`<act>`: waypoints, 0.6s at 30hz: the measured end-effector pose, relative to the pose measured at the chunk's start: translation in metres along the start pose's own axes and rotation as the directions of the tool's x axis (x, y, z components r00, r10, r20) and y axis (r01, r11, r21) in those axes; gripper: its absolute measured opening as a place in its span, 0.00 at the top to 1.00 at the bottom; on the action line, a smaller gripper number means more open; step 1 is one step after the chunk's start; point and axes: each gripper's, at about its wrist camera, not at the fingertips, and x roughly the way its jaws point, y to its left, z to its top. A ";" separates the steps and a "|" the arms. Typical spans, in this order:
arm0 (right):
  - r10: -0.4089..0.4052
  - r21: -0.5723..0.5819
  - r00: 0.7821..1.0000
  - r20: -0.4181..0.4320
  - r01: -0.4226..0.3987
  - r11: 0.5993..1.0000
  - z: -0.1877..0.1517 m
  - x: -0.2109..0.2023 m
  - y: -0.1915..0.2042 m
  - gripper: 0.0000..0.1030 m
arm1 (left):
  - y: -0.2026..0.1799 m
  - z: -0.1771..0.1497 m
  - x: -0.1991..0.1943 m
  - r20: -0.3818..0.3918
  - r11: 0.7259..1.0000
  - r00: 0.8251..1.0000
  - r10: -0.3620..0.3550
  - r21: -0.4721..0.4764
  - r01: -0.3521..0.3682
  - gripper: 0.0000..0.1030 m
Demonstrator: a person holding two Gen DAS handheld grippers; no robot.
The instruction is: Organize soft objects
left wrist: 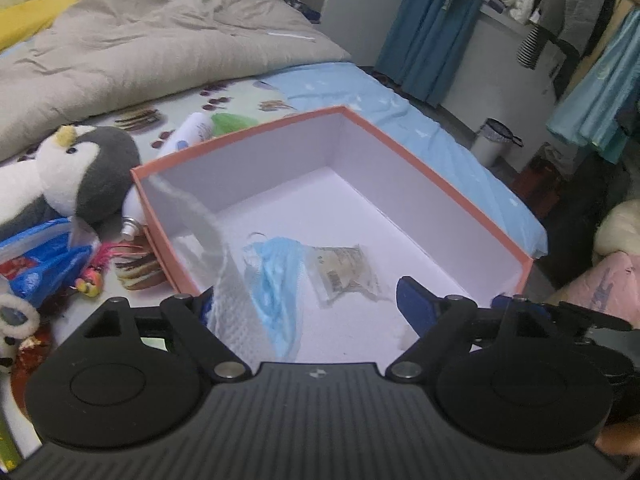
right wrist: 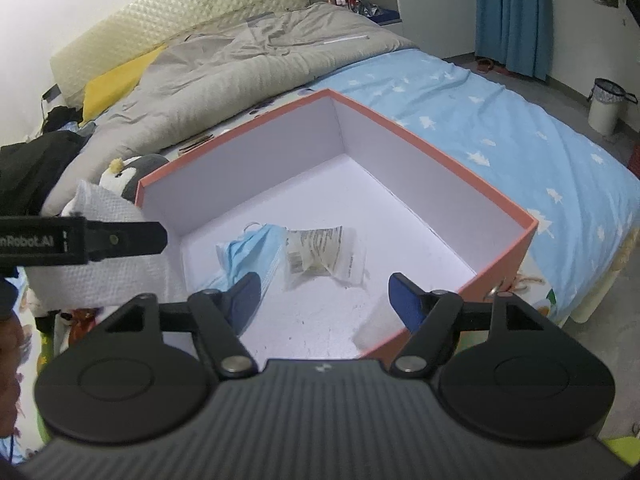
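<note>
An orange-rimmed box [left wrist: 448, 184] with a white inside sits on the bed. On its floor lie a blue face mask [left wrist: 276, 272] and a clear plastic packet [left wrist: 344, 272]. A white textured cloth [left wrist: 224, 280] hangs blurred over the box's left wall, beside the left finger. My left gripper [left wrist: 310, 304] is open above the box's near side, and its pads do not press the cloth. In the right wrist view my right gripper [right wrist: 326, 300] is open over the same box [right wrist: 440, 152] with nothing between its fingers. The mask [right wrist: 252, 248], the packet [right wrist: 320, 252] and the cloth [right wrist: 108, 268] also show there.
A grey and white penguin plush [left wrist: 80, 172] lies left of the box with a spray bottle [left wrist: 132, 216], a white tube [left wrist: 192, 132] and a blue bag [left wrist: 40, 264]. A grey duvet [left wrist: 140, 52] covers the far bed. A bin [left wrist: 494, 140] stands on the floor.
</note>
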 end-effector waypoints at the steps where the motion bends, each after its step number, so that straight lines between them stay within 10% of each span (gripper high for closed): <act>1: -0.001 0.002 1.000 -0.003 0.001 1.000 -0.001 0.000 0.000 0.29 | -0.001 0.000 0.000 0.001 1.000 1.000 -0.006 0.001 0.006 0.13; 18: 0.297 -0.063 0.955 0.012 -0.295 0.953 -0.027 -0.005 0.043 0.30 | 0.017 0.002 -0.014 0.035 0.987 0.992 -0.122 -0.104 0.125 0.11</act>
